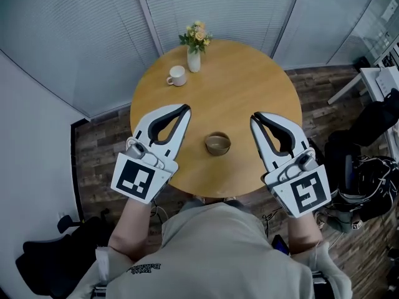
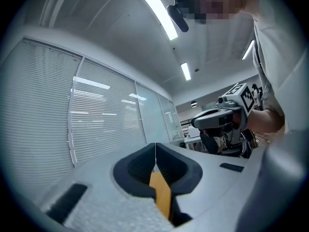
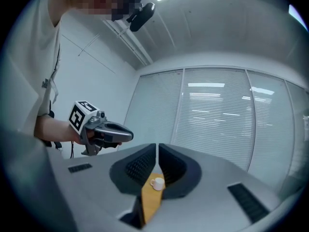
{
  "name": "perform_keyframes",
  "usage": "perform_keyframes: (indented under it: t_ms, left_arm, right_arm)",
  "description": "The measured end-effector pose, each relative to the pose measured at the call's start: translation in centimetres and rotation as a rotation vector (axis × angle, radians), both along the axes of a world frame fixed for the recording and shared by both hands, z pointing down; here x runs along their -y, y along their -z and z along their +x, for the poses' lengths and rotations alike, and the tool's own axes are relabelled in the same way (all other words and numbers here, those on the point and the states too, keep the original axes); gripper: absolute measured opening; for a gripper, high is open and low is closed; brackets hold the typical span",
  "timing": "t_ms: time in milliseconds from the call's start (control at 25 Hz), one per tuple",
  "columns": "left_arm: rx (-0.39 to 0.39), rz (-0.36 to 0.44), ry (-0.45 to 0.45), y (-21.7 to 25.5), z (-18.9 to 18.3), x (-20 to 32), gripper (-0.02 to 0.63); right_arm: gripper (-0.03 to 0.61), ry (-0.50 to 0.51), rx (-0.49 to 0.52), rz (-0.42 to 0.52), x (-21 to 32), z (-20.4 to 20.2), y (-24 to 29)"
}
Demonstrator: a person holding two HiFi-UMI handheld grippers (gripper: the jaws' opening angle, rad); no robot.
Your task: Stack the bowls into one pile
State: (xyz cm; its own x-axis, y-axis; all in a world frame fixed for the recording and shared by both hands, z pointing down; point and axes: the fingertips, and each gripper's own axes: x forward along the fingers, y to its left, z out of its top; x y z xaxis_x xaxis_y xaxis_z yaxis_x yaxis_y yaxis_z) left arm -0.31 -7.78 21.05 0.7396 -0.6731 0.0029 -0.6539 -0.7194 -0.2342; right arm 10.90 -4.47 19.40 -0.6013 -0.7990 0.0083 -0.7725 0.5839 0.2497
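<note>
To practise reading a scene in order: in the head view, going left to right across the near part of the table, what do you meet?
left hand-held gripper → brown bowl → right hand-held gripper

The table is round, with a light wooden top, and it stands on a dark plank floor. Three things lie on it. A brown bowl sits near the front edge, about in the middle. Whether it is one bowl or several nested, I cannot tell. At the far side stands a white cup with its handle turned to the left, and just beside it, on its right, a white vase holding yellow and pale flowers — both well apart from the bowl. The right gripper view shows only a thin strip of the top, with the cup on it.
</note>
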Motion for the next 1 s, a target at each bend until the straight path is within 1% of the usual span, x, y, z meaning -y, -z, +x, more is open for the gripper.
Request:
perform_keyframes:
  t_ms: [160,360,520,640,720,1000]
  left_arm:
    - [0.002,-0.043,0.003,-1.7,0.2,-0.9,0.021]
    - [0.010,-0.084,0.002,-3.3,0.6,-1.7,0.021]
    - [-0.002,-0.093,0.000,-3.6,0.7,-2.1,0.021]
    - [0.002,-0.104,-0.004,-4.3,0.9,-2.7,0.021]
    - [-0.008,-0.116,-0.004,-4.5,1.0,-2.5,0.021]
    - [-0.011,-0.125,-0.001,-4.8,1.0,-2.6,0.021]
  right_arm:
    - [0.038,0.028,0.006,0.005,-0.9,-0.9,-1.1]
    - [0.038,0.023,0.012,-0.047,-0.9,-0.2,-2.5]
    - [0.032,0.011,-0.004,-0.097,-1.0,0.6,-3.9]
    - [0.029,0.026,-0.039,-0.082,-1.7,0.2,-4.4]
    - [0.028,0.032,-0.057,-0.079,-1.5,0.1,-4.7]
    - [0.028,0.035,-0.079,-0.090,-1.2,-0.1,-5.5]
